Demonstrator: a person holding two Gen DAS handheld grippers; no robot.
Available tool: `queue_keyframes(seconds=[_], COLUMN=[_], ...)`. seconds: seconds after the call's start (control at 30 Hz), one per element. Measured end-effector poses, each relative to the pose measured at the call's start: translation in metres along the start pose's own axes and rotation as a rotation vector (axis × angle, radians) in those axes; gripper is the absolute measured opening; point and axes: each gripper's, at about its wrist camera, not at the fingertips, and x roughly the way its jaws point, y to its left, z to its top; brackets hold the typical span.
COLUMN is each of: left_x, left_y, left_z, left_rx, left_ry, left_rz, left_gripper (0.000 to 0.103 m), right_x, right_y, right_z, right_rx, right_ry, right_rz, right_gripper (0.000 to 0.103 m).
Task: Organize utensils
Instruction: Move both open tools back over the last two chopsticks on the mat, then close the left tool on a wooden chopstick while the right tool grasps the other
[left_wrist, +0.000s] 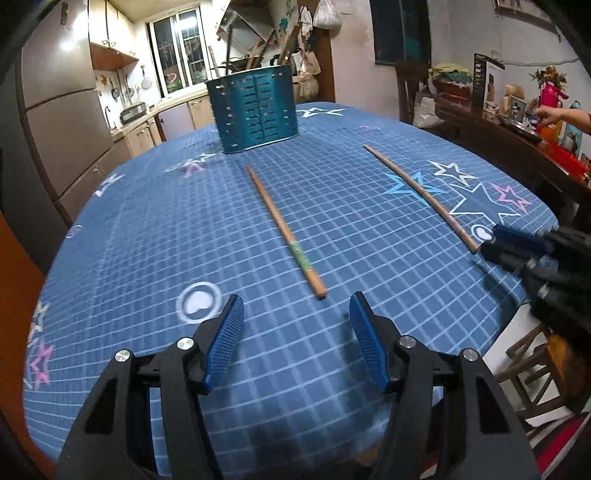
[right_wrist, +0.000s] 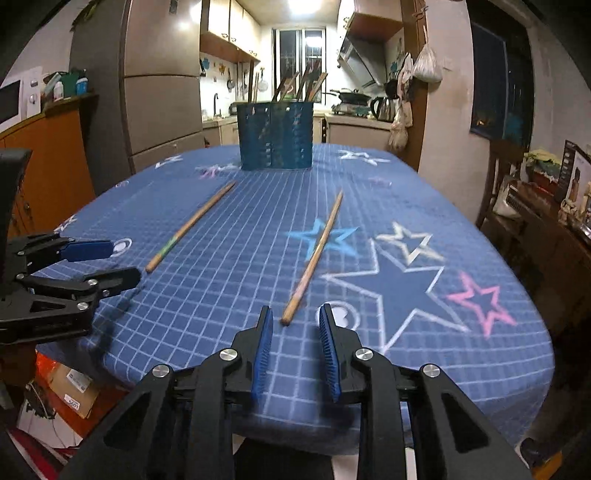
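Two wooden chopsticks lie apart on the blue star-patterned tablecloth (left_wrist: 147, 236). The left chopstick (left_wrist: 286, 230) has a green band; it also shows in the right wrist view (right_wrist: 190, 225). The right chopstick (left_wrist: 419, 195) also shows in the right wrist view (right_wrist: 314, 258). A blue perforated utensil holder (left_wrist: 256, 110) stands at the far end with several utensils in it (right_wrist: 275, 134). My left gripper (left_wrist: 297, 310) is open and empty, just short of the left chopstick's near end. My right gripper (right_wrist: 295, 319) is open and empty, its jaws either side of the right chopstick's near tip.
The table's near edge (right_wrist: 295, 424) runs just under both grippers. A wooden chair (left_wrist: 535, 373) stands below the table's right side. A cluttered sideboard (left_wrist: 517, 122) lines the right wall, where a person's hand (left_wrist: 554, 116) reaches. A fridge (right_wrist: 162, 85) and kitchen lie beyond.
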Motion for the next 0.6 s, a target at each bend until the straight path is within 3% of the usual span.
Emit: queue_keyframes(seconds=[0.17, 0.37, 0.43, 0.6], left_x=[0.017, 0.019, 0.018, 0.016], left_y=[-0.009, -0.013, -0.016, -0.024], left_z=[0.007, 0.0, -0.004, -0.005], left_rx=[-0.054, -0.108, -0.102, -0.088], left_ry=[-0.004, -0.03, -0.05, -0.08], left_rz=[-0.012, -0.009, -0.008, -0.024], left_gripper=[0.057, 0.056, 0.052, 0.027], right_x=[0.008, 0.01, 0.01, 0.009], right_y=[0.003, 0.004, 0.006, 0.009], right_z=[-0.004, -0.003, -0.006, -0.009], right_rx=[0.029, 0.035, 0.022, 0.018], right_ry=[-0.014, -0.049, -0.057, -0.07], right_rz=[-0.019, -0.025, -0.033, -0.027], right_gripper=[0.028, 0.02, 0.018, 0.011])
